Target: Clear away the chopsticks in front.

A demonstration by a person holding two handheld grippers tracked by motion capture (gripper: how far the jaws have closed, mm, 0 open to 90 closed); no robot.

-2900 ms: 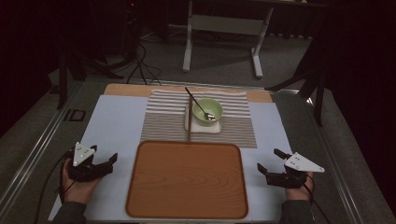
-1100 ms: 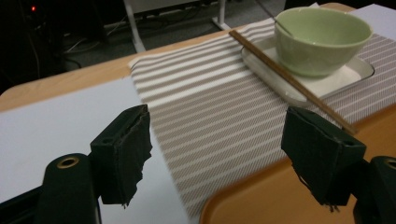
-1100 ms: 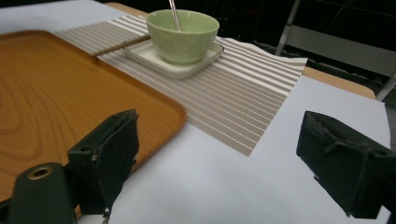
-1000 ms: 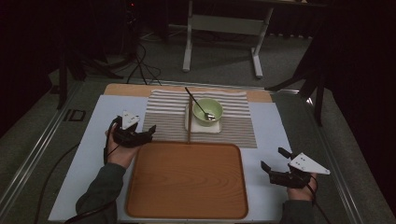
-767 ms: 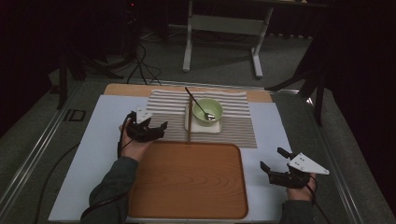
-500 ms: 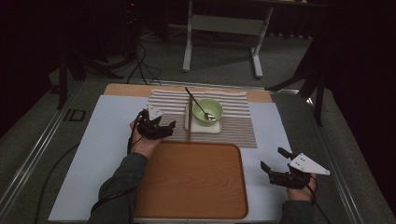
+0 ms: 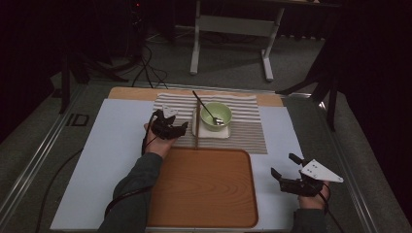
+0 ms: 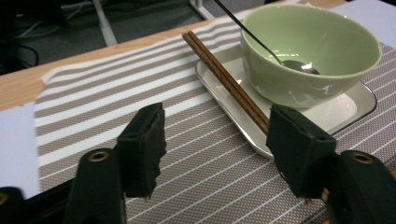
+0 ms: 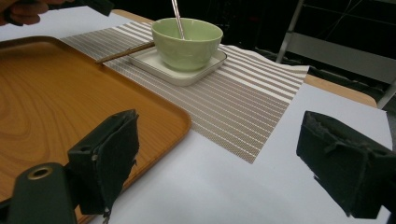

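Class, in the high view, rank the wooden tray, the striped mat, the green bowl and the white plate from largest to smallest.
1. wooden tray
2. striped mat
3. white plate
4. green bowl, nearly the plate's size and hiding much of it, so that pair is unsure.

Your left hand-held gripper: bare striped placemat betw. jaws; brown wooden chopsticks & pale green ceramic bowl block its right.

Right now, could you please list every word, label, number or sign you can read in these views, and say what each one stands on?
"ID": pale letters on the grey floor strip left of the table, in the high view.
Nothing else is legible: the green bowl, the white plate, the chopsticks, the striped mat and the wooden tray carry no lettering.
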